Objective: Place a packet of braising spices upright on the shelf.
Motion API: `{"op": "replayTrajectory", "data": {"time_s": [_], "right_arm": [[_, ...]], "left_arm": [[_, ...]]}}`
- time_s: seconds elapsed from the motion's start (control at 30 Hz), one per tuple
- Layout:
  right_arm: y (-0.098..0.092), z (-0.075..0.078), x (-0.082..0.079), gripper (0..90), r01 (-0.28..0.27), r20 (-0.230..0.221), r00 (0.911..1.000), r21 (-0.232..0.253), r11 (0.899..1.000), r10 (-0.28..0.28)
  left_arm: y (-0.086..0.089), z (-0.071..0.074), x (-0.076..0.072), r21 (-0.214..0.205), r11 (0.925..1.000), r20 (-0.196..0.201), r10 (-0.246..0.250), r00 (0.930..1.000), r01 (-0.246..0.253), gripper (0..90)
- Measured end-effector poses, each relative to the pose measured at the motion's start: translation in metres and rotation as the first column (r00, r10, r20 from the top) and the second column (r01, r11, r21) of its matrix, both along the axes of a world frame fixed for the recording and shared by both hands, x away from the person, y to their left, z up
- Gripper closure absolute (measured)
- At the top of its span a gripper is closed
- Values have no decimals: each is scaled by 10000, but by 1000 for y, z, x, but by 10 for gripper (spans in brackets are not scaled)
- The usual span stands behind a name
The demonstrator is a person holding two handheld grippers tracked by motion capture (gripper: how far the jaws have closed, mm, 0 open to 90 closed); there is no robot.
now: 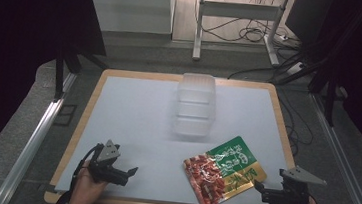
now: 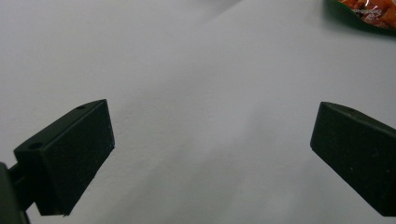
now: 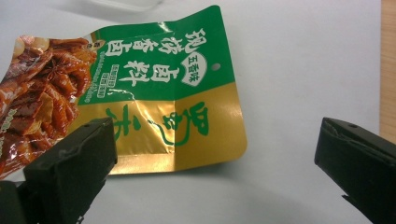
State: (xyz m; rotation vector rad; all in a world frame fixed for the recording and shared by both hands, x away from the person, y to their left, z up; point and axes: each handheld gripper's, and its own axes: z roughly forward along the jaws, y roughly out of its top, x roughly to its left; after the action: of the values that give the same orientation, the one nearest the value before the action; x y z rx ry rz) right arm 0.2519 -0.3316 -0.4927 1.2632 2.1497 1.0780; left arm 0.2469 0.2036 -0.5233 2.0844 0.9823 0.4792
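- The snack pouch lies flat on the white mat near the front right of the table, green and gold end pointing toward the right gripper, red printed end toward the person.
- Right gripper has its jaws spread wide with nothing between them, sitting just off the pouch's gold corner. In the right gripper view the pouch is right ahead, partly behind the left jaw.
- Left gripper is also released, jaws wide apart over bare mat, well apart from the pouch; its own view just catches a sliver of the pouch in the top corner.
- My guess at the main risk: the pouch is thin and flat against the mat, so the jaws could skid over the foil or just shove it along instead of pinching an edge.
- It's glossy too, so a shallow bite on the corner might slip out once lifted.
- A clear plastic container stands farther back in the middle, apart from the pouch. Nothing sits between gripper and pouch.
- The pouch is near the front edge of the mat, so a clumsy push could nudge it off toward the person.
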Motion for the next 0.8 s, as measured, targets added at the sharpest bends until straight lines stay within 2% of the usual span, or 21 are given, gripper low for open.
{"op": "replayTrajectory", "data": {"time_s": [0.4, 0.57, 0.8], "right_arm": [[8, 1, 9, 0, -362, 93, 9993, -23, 9993, 362], [8, 2, 12, 0, -594, 345, 9977, 283, 9978, 584], [9, -2, 20, 0, -549, 307, 9981, 292, 9981, 540]], "left_arm": [[-1, -1, 1, 112, 9999, -71, -56, 10000, 57, 0], [-1, -1, 1, 98, 9999, -97, -46, 9999, 47, 0], [-2, -1, 1, 94, 9999, -127, -69, 9999, 70, 0]]}}
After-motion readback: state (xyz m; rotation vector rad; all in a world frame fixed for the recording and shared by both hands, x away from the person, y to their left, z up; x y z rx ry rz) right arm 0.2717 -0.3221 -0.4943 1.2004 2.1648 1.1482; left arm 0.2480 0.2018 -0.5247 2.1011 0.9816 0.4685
